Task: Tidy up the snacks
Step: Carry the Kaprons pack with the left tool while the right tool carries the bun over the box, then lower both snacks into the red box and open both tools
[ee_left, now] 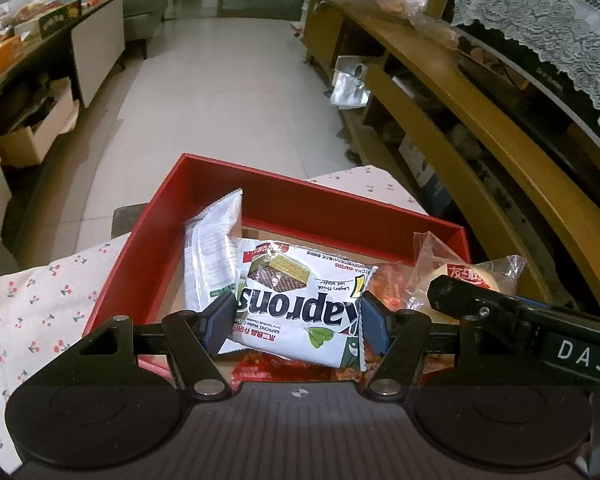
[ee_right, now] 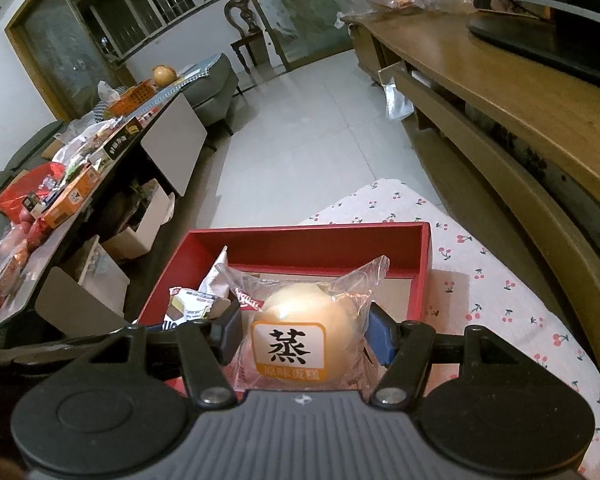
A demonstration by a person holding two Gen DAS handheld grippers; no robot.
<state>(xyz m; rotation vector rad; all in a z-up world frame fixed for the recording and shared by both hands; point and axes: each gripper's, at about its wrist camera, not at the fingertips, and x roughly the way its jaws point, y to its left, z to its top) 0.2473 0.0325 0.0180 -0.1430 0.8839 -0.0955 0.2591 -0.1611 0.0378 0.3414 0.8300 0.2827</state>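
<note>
Left hand-held gripper (ee_left: 298, 320) clenched on the Kaprons wafer pack (ee_left: 300, 300), pads pressing both short edges, pack hovering over the red box (ee_left: 204, 176). Right hand-held gripper (ee_right: 302, 332) grasping the steamed cake packet (ee_right: 300, 320), blue pads on either side of the round cake – wrapper bulging above the pads. Both snacks over the near end of the box, just beside each other; right tool's black arm visible at the edge of the left view, close to the wafer pack.

Risks, as a guess: the 2 tools bumping if both lower together, since they crowd the same end; cake squashed if squeezed harder – soft item; wafer pack slipping, being glossy and held by its edges only.

Around: white sachet (ee_left: 212, 252) leaning on the box's left wall, orange-red wrappers (ee_left: 388, 280) on the box floor under the held packs – less flat room for landing. Box on a cherry-print cloth (ee_right: 500, 280) over the desk. Wooden TV bench (ee_right: 500, 92) at right, cluttered side table (ee_right: 80, 188) at left, well apart.
</note>
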